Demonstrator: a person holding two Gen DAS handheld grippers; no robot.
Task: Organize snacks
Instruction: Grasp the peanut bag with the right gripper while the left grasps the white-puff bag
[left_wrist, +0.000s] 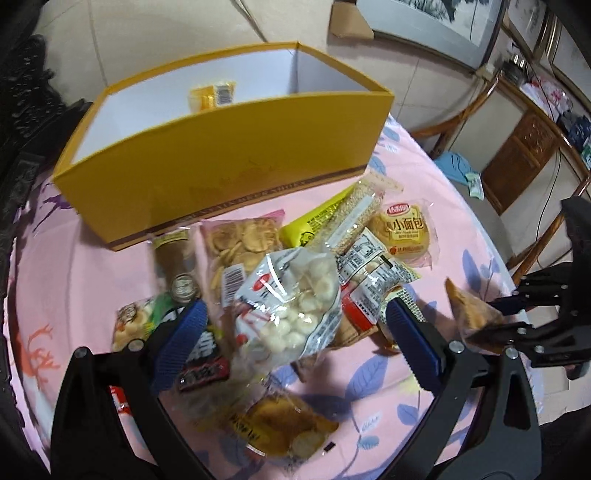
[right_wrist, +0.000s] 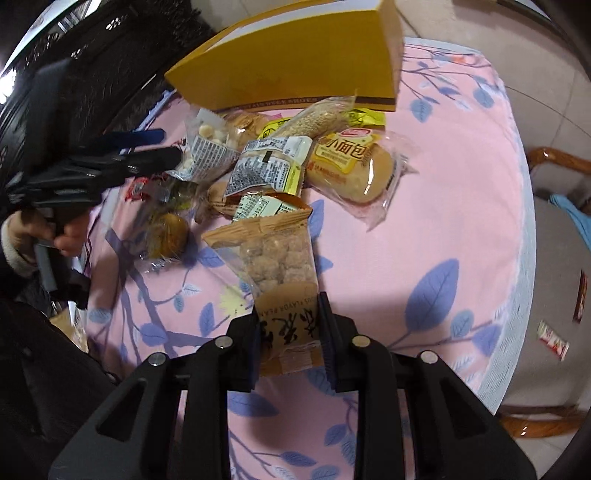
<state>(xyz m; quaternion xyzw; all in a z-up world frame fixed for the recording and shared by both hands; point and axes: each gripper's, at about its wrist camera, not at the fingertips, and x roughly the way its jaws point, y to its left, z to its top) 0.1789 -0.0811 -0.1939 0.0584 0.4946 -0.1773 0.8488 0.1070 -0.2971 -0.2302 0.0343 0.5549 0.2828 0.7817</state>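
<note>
A pile of snack packets lies on the pink cloth in front of a yellow box (left_wrist: 221, 162), which holds one yellow packet (left_wrist: 212, 96). My left gripper (left_wrist: 295, 317) is open, its blue pads either side of a clear bag of white puffs (left_wrist: 295, 295). My right gripper (right_wrist: 290, 325) is shut on a tan peanut packet (right_wrist: 277, 254) and holds it above the cloth; it also shows at the right of the left wrist view (left_wrist: 476, 314). A small bread bun packet (left_wrist: 404, 230) lies at the pile's right.
The round table with the pink leaf-print cloth (right_wrist: 443, 221) ends at the right. Two wrappers (right_wrist: 554, 339) lie on the floor. Wooden chairs (left_wrist: 517, 147) stand beyond the table. The box (right_wrist: 295, 74) stands at the far edge.
</note>
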